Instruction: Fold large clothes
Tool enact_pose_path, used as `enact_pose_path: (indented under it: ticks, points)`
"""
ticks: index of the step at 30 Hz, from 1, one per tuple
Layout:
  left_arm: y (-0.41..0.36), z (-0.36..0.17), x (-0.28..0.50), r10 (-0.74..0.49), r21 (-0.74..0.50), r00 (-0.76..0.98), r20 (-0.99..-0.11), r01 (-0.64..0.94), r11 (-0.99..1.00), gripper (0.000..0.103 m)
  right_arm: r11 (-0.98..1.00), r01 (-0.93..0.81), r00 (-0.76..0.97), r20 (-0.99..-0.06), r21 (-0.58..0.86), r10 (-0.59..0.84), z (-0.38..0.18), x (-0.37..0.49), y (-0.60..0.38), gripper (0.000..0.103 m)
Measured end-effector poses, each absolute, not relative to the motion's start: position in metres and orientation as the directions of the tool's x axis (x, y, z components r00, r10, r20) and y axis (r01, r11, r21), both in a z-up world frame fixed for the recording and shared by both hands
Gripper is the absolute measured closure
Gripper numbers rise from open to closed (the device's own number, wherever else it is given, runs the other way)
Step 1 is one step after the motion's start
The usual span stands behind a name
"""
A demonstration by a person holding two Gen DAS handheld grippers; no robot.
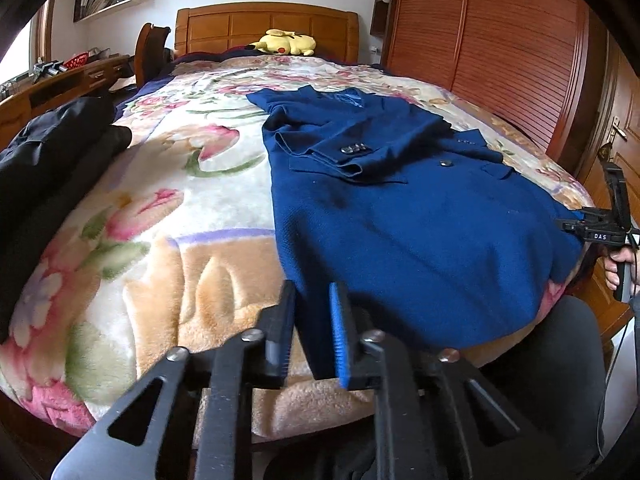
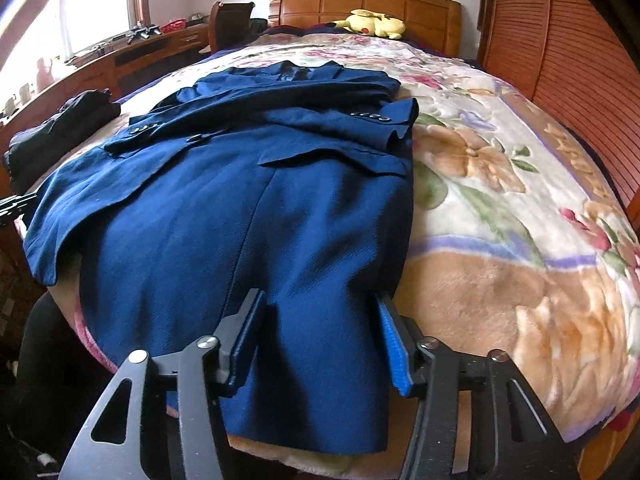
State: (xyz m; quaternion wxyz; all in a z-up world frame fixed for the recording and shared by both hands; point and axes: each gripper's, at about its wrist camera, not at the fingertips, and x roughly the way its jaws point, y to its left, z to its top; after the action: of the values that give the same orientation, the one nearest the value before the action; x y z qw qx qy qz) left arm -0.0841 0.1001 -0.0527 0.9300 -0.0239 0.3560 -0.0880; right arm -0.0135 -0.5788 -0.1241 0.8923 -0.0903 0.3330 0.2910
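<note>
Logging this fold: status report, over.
Left gripper partly open at hem corner. Right gripper open over blue coat, sleeves folded in. Nothing blocking.

blue coat [image 2: 248, 208] hem hidden over the bed edge, black clothes [image 1: 48, 168] cut off

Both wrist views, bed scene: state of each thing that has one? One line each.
Blue coat: flat on the bed, both sleeves folded across the front, hem hanging over the bed edge.
Left gripper: narrowly open, coat's hem corner between the fingers.
Right gripper: wide open, straddling the hem.
Black clothes: folded in a pile.
Yellow plush: lying by the headboard.
</note>
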Motion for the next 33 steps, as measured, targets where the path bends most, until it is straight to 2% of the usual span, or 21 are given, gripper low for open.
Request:
enact_pose_path:
  ticks: [2, 6, 8, 10, 17, 33]
  points:
    - [0.099, -0.048, -0.086, -0.191, -0.115, 0.735, -0.651, 0.153, 0.982, 0.098, 0.806, -0.591, 0.602, -0.644, 0.039, 0.472, -0.124, -0.015, -0.579, 0.062]
    - [0.097, -0.026, -0.100, -0.155, -0.086, 0.789, -0.594, 0.129, 0.988, 0.099, 0.802, -0.596, 0.601, -0.641, 0.038, 0.477, -0.121, -0.015, -0.579, 0.075]
    - [0.095, -0.012, -0.108, -0.167, -0.084, 0.813, -0.558, 0.145, 0.986, 0.099, 0.802, -0.596, 0.608, -0.628, 0.044, 0.486, -0.116, -0.016, -0.581, 0.090]
    - [0.093, -0.001, -0.116, -0.178, -0.089, 0.829, -0.531, 0.155, 0.984, 0.100, 0.802, -0.596, 0.615, -0.613, 0.050, 0.496, -0.108, -0.018, -0.584, 0.094]
    - [0.086, 0.024, -0.129, -0.206, -0.092, 0.857, -0.473, 0.184, 0.979, 0.100, 0.797, -0.599, 0.667, -0.502, 0.077, 0.550, -0.071, -0.035, -0.600, 0.098]
    - [0.081, 0.127, -0.166, -0.241, -0.051, 0.941, -0.236, 0.235, 0.971, 0.100, 0.763, -0.644, 0.723, -0.288, 0.046, 0.628, -0.001, -0.091, -0.642, 0.098]
